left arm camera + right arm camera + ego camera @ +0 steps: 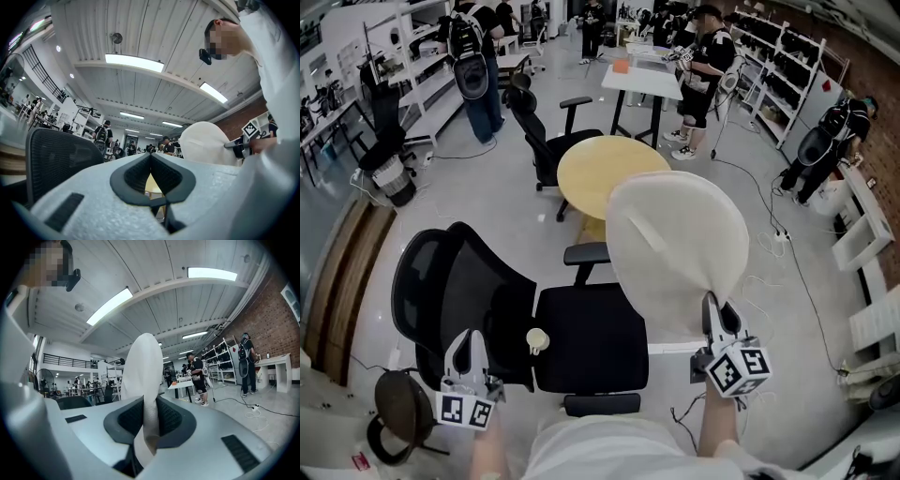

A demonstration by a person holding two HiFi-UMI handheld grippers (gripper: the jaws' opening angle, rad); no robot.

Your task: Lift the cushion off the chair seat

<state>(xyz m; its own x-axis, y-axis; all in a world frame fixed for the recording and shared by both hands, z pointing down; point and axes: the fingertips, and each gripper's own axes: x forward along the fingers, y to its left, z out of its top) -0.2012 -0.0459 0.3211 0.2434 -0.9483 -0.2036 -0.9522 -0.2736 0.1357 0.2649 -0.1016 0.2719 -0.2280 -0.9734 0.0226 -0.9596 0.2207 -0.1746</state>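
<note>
A cream, rounded cushion [675, 248] hangs clear of the black chair seat [591, 337], up and to the right of it. My right gripper [712, 305] is shut on the cushion's lower edge; in the right gripper view the cushion [140, 366] rises edge-on from between the pads [171, 420]. The left gripper [469, 342] is low on the left beside the mesh backrest [459, 291], shut with nothing in it. From the left gripper view the cushion [206, 143] shows at the right, with the backrest [56, 159] at the left.
A small pale round thing [537, 339] sits at the seat's left edge. A round yellow table [600, 169] stands just behind the chair, with a second office chair [539, 131] and a white table [642, 80] beyond. Cables [787, 239] lie on the floor at right; people stand at the back.
</note>
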